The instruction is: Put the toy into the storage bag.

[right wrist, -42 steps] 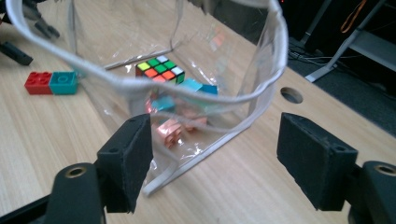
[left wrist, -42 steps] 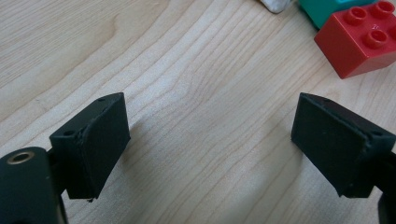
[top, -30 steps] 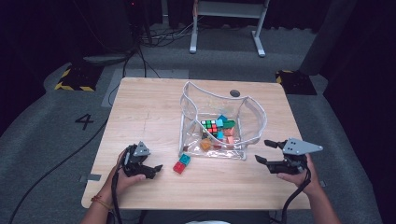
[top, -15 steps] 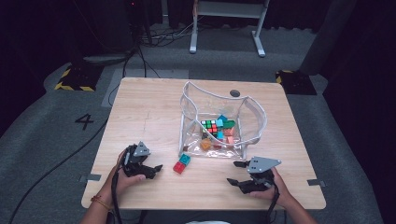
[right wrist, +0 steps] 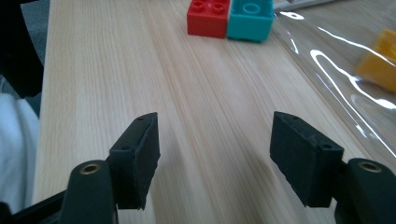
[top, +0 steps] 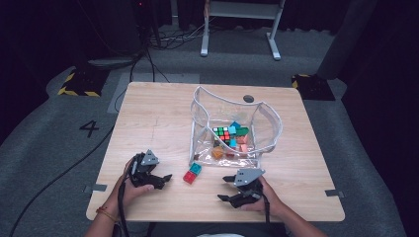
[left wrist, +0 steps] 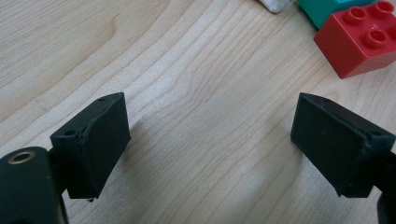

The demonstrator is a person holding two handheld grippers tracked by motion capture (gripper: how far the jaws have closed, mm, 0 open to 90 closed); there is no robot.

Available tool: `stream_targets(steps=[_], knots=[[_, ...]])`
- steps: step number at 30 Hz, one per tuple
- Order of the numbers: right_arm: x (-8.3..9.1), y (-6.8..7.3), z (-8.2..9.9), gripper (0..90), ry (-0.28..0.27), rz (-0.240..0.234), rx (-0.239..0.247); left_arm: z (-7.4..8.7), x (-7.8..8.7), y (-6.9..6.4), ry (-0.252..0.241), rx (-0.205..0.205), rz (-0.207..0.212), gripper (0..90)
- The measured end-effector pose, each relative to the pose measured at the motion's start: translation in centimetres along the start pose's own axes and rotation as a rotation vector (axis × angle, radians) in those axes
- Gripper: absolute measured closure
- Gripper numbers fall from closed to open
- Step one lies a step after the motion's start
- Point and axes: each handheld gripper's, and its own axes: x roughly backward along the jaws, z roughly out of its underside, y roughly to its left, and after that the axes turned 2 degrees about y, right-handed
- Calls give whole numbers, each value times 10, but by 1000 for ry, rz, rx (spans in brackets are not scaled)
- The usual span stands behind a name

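A red brick (top: 188, 177) and a teal brick (top: 195, 168) lie side by side on the wooden table (top: 148, 113), just in front of a clear plastic bag (top: 269, 123). My left gripper (top: 159, 181) rests to their left, open and empty; its own view has the red brick (left wrist: 362, 39) and teal brick (left wrist: 327, 9) at the upper right. My right gripper (top: 224, 188) sits low to the right of the bricks and points toward them. Its jaws have just been closing a little but still stand open with nothing between them. The red brick (right wrist: 208, 17) and teal brick (right wrist: 251, 18) lie ahead of the right gripper (right wrist: 215, 144).
The bag holds a colour cube (top: 222, 133) and several small bricks, one of them orange (right wrist: 380, 58). A dark round hole (top: 248, 98) sits in the table behind the bag. Bare wood lies left of the bag and along the front edge.
The right gripper has come in from the table's right edge, leftward and down, to a spot near the two bricks. The left gripper has stayed put.
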Motion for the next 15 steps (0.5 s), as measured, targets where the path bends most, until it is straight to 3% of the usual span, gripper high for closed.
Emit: stream_targets(steps=[1, 2, 3, 9, 11, 12, 15], knots=[[-5, 2, -3, 343, 1, -6, -7, 0, 0, 0, -1, -1, -1, 118], [-12, 3, -9, 344, -5, -7, 41, 0, 0, 0, -2, 1, -1, 118], [-16, 7, -13, 347, -4, -12, 11, 0, 0, 0, -1, 1, -1, 119], [-45, 12, -38, 369, 0, -14, 70, 0, 0, 0, -2, -1, -1, 118], [-53, 14, -45, 379, 18, -3, 39, 0, 0, 0, -2, -1, -1, 118], [-57, 12, -49, 383, 3, -4, 64, 0, 0, 0, -1, 0, 0, 119], [-63, 8, -54, 393, 4, 18, 46, 0, 0, 0, 0, 0, 0, 118]])
